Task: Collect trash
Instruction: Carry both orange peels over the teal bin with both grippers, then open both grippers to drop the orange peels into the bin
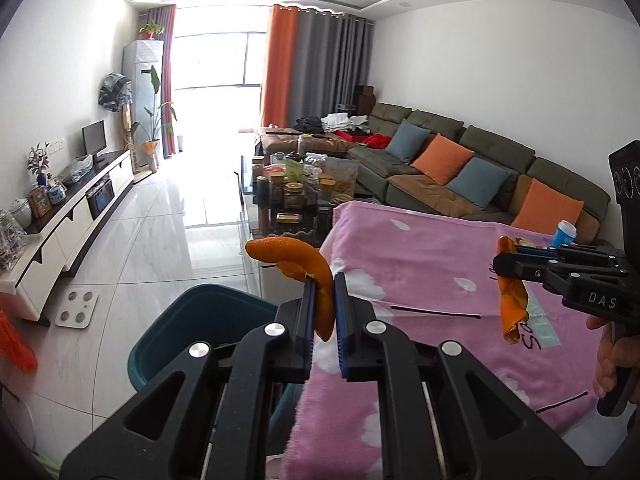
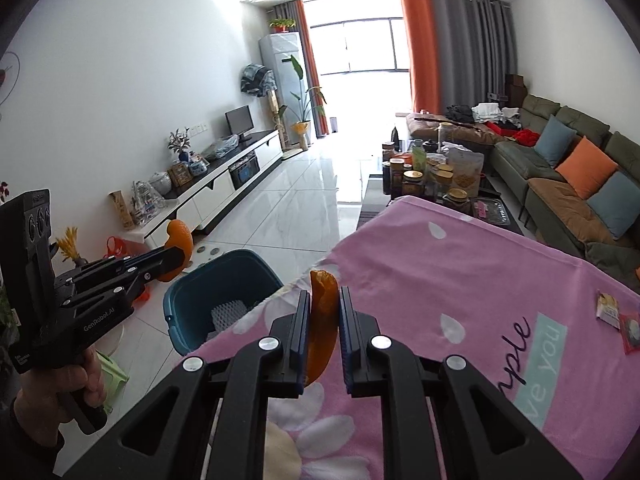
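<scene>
Two curled, glossy orange peels above fuzzy pink blanket.

Table covered by pink blanket. Snack wrappers lie at its right edge. Teal bin stands on tiled floor beside its left edge.

The bin stands left of the blanket-covered table.
</scene>
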